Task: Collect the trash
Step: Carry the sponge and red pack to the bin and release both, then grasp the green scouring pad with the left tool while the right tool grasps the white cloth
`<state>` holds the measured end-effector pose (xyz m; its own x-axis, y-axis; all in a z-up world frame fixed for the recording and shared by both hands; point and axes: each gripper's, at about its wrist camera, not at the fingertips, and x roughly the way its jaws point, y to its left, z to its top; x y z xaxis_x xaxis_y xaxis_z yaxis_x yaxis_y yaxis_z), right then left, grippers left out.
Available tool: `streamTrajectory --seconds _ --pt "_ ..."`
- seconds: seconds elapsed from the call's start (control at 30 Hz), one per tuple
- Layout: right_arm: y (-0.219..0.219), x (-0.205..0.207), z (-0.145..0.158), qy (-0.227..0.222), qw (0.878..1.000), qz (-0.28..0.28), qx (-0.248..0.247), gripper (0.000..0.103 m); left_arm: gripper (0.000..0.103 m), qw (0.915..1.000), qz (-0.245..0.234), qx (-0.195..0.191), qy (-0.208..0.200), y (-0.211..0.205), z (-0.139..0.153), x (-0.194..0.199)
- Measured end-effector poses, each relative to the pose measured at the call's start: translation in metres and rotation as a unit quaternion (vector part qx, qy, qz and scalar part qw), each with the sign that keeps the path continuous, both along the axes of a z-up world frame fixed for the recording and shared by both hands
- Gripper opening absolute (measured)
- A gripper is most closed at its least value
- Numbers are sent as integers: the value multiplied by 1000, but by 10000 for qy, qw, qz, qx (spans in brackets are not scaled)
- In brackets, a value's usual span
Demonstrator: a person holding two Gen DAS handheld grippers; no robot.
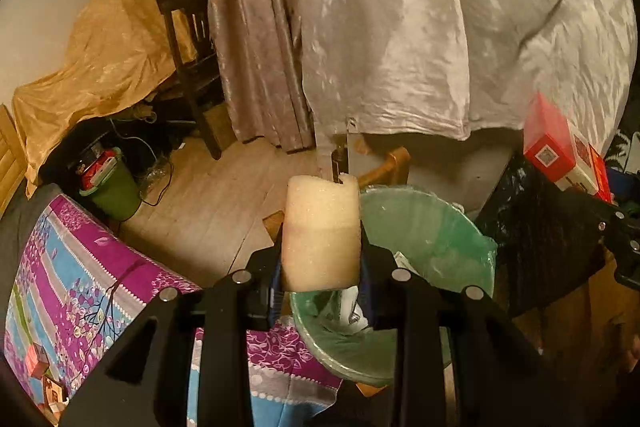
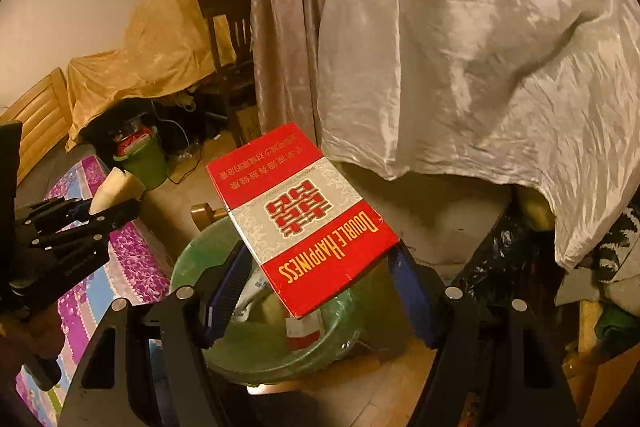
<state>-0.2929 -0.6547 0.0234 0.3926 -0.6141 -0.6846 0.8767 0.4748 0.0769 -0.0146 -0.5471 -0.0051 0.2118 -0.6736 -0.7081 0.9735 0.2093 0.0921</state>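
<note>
- Two items in hand: my left gripper (image 1: 320, 263) has its fingers clenched on a pale foam block (image 1: 322, 231); my right gripper (image 2: 316, 291) carries a red carton (image 2: 304, 215) printed "Double Happiness"
- Right fingers stand wide, and the carton seems to lie tilted across them; I cannot tell from either view whether they actually pinch it
- Target, as I judge it, is the green-lined bin (image 1: 432, 227) on the floor beside the bed (image 1: 72, 267); both items hang over or just beside its mouth, and some trash already lies inside
- Risk 1: the carton is broad and slanted, so on release it may catch the rim and slide to the floor instead of dropping in
- Risk 2: the foam sits near the bin's bed-side edge; it is light and could bounce off the liner or land on the bedspread
- Risk 3: both grippers crowd one opening, so I may knock one against the other if I release together
- Left view only: foam grip close up, plus the carton from the side at far right
- Right view only: carton's printed face, the bin interior beneath it, and the left gripper from outside with foam poking out
- Both views show a second green bin (image 2: 146, 163) near the chair (image 2: 232, 59), well apart
</note>
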Motion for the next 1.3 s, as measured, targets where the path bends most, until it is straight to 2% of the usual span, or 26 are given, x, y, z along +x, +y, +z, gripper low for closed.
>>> streamTrajectory --seconds 0.37,0.8,0.93,1.03,1.07,1.1,1.13,1.17,1.3 --pt "-8 5 -15 7 9998 78 158 71 28 9998 -17 195 -44 -3 -10 -2" --pt "-15 20 -16 -80 9994 222 247 71 28 9996 -17 282 -21 -8 -20 -1" --pt "-21 26 -15 -169 9990 283 295 71 28 9995 -61 301 26 -12 -22 -1" --pt "-28 32 -17 -191 9987 361 301 71 30 9992 -117 332 209 -16 -25 3" --pt "-30 35 -19 -200 9982 474 313 74 40 9987 -114 384 329 -18 -27 6" --pt "-31 37 -21 -200 9979 513 333 78 55 9983 -84 414 401 -18 -29 8" --pt "-33 39 -24 -202 9977 531 371 86 61 9982 -28 373 460 -18 -29 11" --pt "-34 41 -26 -235 9974 548 399 87 65 9982 30 289 517 -17 -28 15" --pt "-34 40 -33 -313 9971 500 485 87 65 9977 164 263 598 -14 -28 25"
